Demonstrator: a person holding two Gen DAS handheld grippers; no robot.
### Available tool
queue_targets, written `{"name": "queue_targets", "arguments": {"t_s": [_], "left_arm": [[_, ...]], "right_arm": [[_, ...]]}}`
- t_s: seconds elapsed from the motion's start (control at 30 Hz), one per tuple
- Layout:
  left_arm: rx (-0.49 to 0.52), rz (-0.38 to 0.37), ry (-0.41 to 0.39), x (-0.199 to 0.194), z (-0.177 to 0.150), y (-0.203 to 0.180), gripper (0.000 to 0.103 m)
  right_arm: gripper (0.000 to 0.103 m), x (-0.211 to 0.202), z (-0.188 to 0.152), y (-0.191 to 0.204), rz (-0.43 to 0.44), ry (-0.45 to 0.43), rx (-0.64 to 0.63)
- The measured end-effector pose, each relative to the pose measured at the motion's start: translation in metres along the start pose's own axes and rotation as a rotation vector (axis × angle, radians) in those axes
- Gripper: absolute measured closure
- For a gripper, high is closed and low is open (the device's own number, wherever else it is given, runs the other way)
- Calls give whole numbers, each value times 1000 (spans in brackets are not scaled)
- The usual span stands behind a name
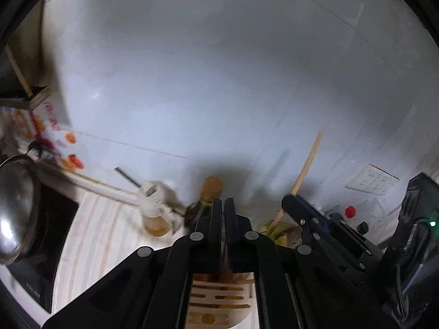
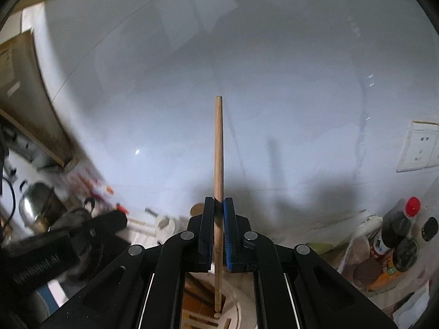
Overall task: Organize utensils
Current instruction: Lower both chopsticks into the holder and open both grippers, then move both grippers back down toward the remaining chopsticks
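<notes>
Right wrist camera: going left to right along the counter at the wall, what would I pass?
Steel kettle → left tool → wooden stick clamped in the right tool → red-capped dark bottle → wall socket.

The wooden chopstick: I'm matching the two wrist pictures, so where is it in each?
Left wrist view: the wooden chopstick slants up at right of centre, clamped in the right gripper.
Right wrist view: it stands upright at centre, between the closed fingers.
Shared landmark: the slotted wooden utensil holder at the bottom centre of both.
</notes>
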State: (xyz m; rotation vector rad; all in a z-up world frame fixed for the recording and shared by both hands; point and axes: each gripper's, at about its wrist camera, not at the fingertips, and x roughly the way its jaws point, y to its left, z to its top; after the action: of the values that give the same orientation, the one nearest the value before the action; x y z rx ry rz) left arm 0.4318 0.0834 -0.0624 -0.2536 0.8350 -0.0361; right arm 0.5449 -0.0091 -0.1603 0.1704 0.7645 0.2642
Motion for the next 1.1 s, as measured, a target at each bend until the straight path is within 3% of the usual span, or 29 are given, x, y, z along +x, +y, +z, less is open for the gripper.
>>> {"name": "queue_targets", "arguments": {"t_s": [0.07,0.1,0.13,0.2,0.23,0.3,0.33,0.4,0.6,0.7,0.87,0.97,1.03,1.1], "left_arm": [[-8,23,9,-4,-2,3,97],[-4,53,7,-6,-4,5,90],[2,81,3,-8,-7,7,82],[1,116,-12,-13,-14,10,21],[-3,130,-27,-18,-19,12,13],[2,140,-49,-25,-26,13,12],[7,147,-53,-28,-32,13,10],[20,162,-62,-32,-40,10,0],[53,166,-53,-38,-77,-5,0],[77,137,-11,-32,-102,-23,0],[166,112,100,3,-151,-66,0],[221,108,194,32,-190,-95,0],[252,98,256,50,-214,-114,0],[267,85,342,73,-242,-135,1]], "right_arm": [[95,1,-5,-5,21,49,2],[89,0,-6,-6,29,65,5],[74,-2,-8,-8,33,70,10],[53,-12,-11,-15,38,70,29],[50,-18,-12,-17,35,69,34],[49,-33,-15,-23,16,65,45],[43,-40,-17,-26,0,64,48],[36,-57,-25,-37,-33,62,75],[8,-107,-65,-82,-126,55,173],[4,-127,-96,-111,-202,67,209],[4,-150,-155,-175,-308,156,285],[9,-152,-188,-213,-309,241,354],[49,-147,-211,-234,-316,309,385],[66,-141,-235,-254,-303,372,423]]}}
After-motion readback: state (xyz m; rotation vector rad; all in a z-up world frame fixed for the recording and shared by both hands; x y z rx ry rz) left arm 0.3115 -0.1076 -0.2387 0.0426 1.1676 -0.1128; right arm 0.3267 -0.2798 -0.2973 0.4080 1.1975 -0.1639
